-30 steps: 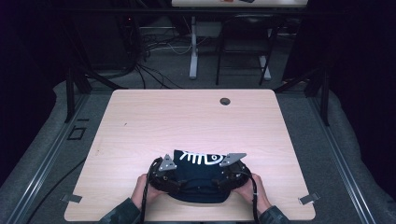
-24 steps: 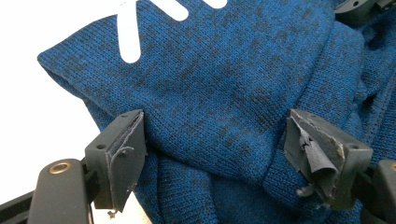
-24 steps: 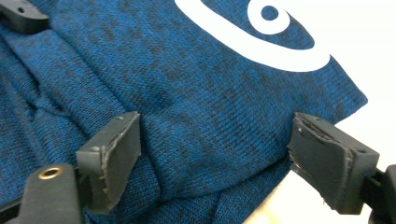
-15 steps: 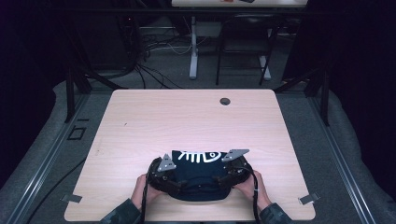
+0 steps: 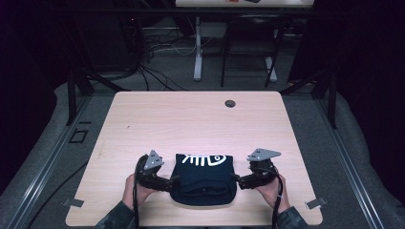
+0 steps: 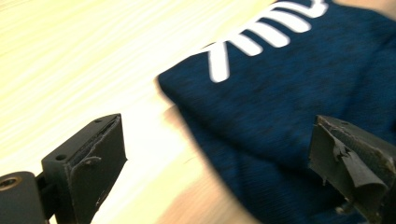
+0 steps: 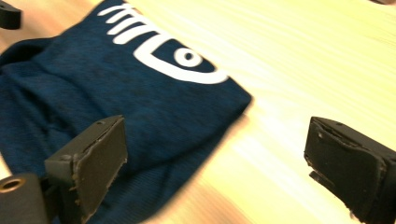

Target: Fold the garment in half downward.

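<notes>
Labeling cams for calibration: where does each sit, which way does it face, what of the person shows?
High view: above the person's side, facing forward and down on the table; both hands, left gripper and right gripper flank the folded navy shirt.
Left gripper view: rides the left gripper, open jaws framing the shirt's edge.
Right gripper view: same, opposite edge.
All share the shirt's white fish-skeleton print.

Matt, heathered navy knit cloth (image 7: 116, 102) with smooth white print lies on a pale wood-grain bench (image 5: 191, 124).

No readable text, brand or number anywhere; the folded navy garment (image 5: 204, 179) at lower centre of the high view bears a white fish-skeleton graphic (image 5: 206, 160)
</notes>
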### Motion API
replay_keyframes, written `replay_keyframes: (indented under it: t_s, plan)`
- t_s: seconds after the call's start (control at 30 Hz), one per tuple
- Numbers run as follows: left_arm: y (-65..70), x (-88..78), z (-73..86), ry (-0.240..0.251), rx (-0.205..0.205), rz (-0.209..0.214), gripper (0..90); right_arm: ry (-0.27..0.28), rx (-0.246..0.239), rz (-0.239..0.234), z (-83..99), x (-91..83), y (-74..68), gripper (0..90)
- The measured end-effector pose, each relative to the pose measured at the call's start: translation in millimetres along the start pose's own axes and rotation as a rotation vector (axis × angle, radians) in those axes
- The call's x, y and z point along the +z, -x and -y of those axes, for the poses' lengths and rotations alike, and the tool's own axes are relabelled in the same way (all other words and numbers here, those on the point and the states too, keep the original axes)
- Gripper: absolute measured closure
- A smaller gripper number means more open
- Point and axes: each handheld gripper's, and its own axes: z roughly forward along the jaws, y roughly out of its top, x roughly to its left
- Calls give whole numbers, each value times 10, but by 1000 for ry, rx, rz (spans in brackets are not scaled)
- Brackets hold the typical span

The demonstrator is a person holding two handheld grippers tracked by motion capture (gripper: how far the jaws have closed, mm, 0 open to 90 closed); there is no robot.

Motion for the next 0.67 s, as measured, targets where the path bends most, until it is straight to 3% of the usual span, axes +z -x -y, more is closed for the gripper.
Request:
replay_keyframes:
  t_s: [0.13,0.33,0.67]
  plan:
    - [-145,2,70,-18,-26,-43,31,5,42,43,82,-23,127,57]
    - [-319,74,186,-67,-56,-85,23,-55,67,93,237,58,293,58]
    - [-396,172,254,-116,-77,-81,13,-121,108,110,393,186,452,59]
